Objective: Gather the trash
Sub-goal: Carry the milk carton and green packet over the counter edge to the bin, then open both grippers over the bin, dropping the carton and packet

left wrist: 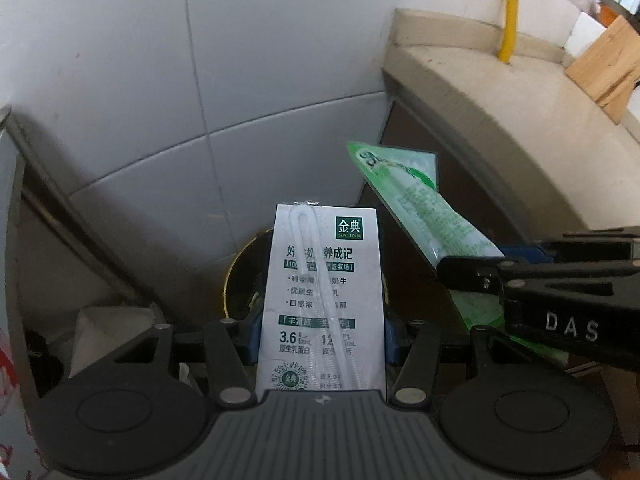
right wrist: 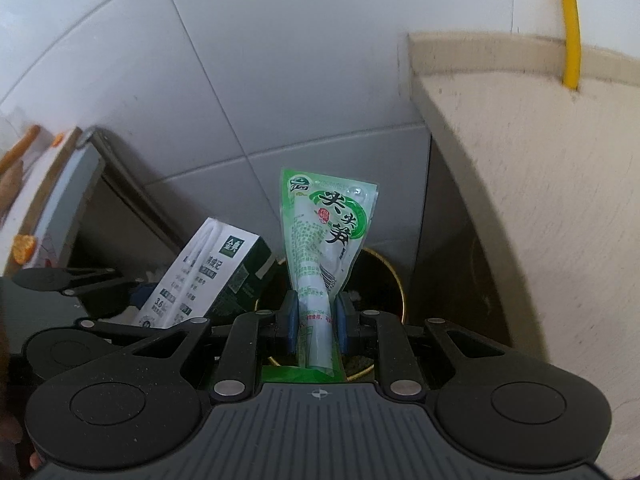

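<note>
A white and green milk carton [left wrist: 320, 300] stands upright between the blue pads of my left gripper [left wrist: 320, 336], which is shut on it. My right gripper [right wrist: 316, 320] is shut on a green snack pouch [right wrist: 326, 236] that sticks up from its pads. Both are held above a dark round bin with a gold rim [right wrist: 384, 280] on the floor. In the left wrist view the pouch [left wrist: 416, 204] and the right gripper [left wrist: 472, 268] come in from the right, beside the carton. The right wrist view shows the carton [right wrist: 200, 276] tilted at the left. The bin [left wrist: 244, 280] is mostly hidden behind the carton.
A white tiled wall [left wrist: 160, 80] rises behind the bin. A beige stone counter [right wrist: 540, 160] overhangs on the right, with a yellow pipe [right wrist: 570, 20] running down to it and a wooden block [left wrist: 608, 64] on top. A metal-edged cabinet [right wrist: 80, 184] stands at the left.
</note>
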`<control>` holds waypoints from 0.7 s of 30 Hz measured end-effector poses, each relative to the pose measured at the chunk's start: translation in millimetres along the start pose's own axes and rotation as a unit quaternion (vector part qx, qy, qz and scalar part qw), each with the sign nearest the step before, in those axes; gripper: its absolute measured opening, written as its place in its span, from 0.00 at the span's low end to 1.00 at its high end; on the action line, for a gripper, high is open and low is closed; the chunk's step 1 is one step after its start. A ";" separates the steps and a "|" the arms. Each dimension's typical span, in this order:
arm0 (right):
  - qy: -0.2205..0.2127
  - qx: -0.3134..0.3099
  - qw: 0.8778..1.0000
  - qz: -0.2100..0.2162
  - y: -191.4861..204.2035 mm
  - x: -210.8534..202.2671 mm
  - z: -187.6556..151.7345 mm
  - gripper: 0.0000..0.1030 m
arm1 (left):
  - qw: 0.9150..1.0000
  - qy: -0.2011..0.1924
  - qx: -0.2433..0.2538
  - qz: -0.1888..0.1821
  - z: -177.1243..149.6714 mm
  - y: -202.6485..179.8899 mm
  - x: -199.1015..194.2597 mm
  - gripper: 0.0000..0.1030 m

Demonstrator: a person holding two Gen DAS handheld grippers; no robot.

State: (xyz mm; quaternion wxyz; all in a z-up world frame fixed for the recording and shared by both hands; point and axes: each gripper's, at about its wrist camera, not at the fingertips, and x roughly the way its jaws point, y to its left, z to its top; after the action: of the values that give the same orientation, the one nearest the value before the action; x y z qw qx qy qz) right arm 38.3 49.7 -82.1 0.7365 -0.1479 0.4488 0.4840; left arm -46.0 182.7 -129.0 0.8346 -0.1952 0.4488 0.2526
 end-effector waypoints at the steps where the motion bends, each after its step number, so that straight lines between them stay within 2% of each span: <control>1: 0.005 0.002 1.000 0.000 -0.3 3.2 -1.8 0.24 | 1.000 0.003 -0.003 0.004 -1.2 -0.7 2.1 0.46; 6: 0.022 0.013 1.000 -0.007 -2.0 13.7 -5.8 0.24 | 1.000 0.015 -0.027 0.002 -7.3 -2.4 10.3 0.46; 14: 0.037 0.000 0.999 0.003 -14.4 24.7 -8.3 0.24 | 0.996 0.021 -0.076 0.034 -11.7 -5.3 25.1 0.46; 21: 0.057 0.002 0.998 0.010 -26.7 51.7 0.3 0.23 | 0.992 0.023 -0.097 0.071 -6.7 -2.7 43.3 0.46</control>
State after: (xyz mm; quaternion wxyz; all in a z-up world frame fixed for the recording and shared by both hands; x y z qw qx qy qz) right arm 67.7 66.8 -129.3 0.7050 -0.1690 0.4923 0.4816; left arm -28.4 187.5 -169.0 0.7811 -0.2487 0.4541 0.3490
